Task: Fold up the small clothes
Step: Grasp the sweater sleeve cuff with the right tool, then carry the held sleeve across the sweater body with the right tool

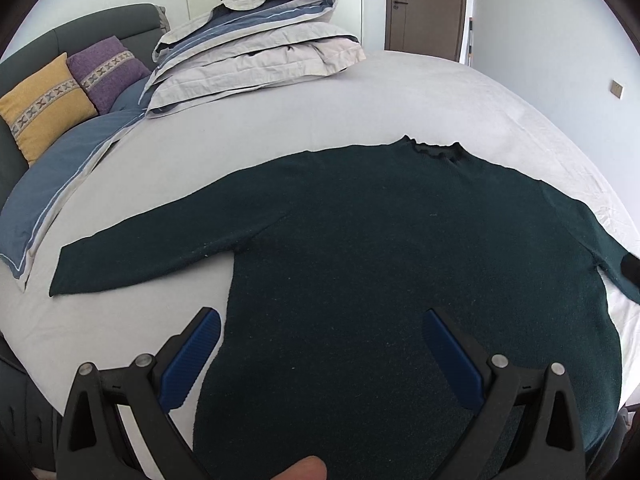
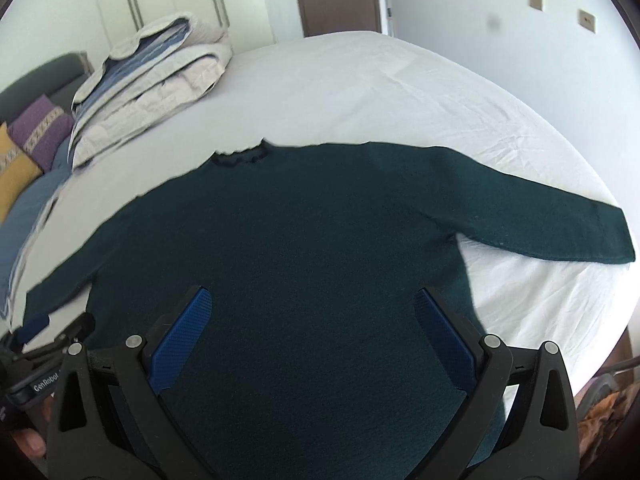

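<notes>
The dark green sweater (image 1: 400, 240) lies spread flat on the bed (image 1: 400, 92), sleeves out, ready for folding; both hand-held grippers (image 1: 320, 344) (image 2: 312, 324) hover spread, empty.

A folded duvet (image 1: 256, 48) is stacked at the far side of the bed (image 1: 420, 96). A yellow cushion (image 1: 44, 106) and a purple cushion (image 1: 106, 70) are propped against the headboard (image 1: 80, 32). A door (image 1: 426, 8) is seen beyond.

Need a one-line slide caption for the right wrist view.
Open right gripper poised over a dark green sweater spread flat, sleeves out, on a white bed.
</notes>
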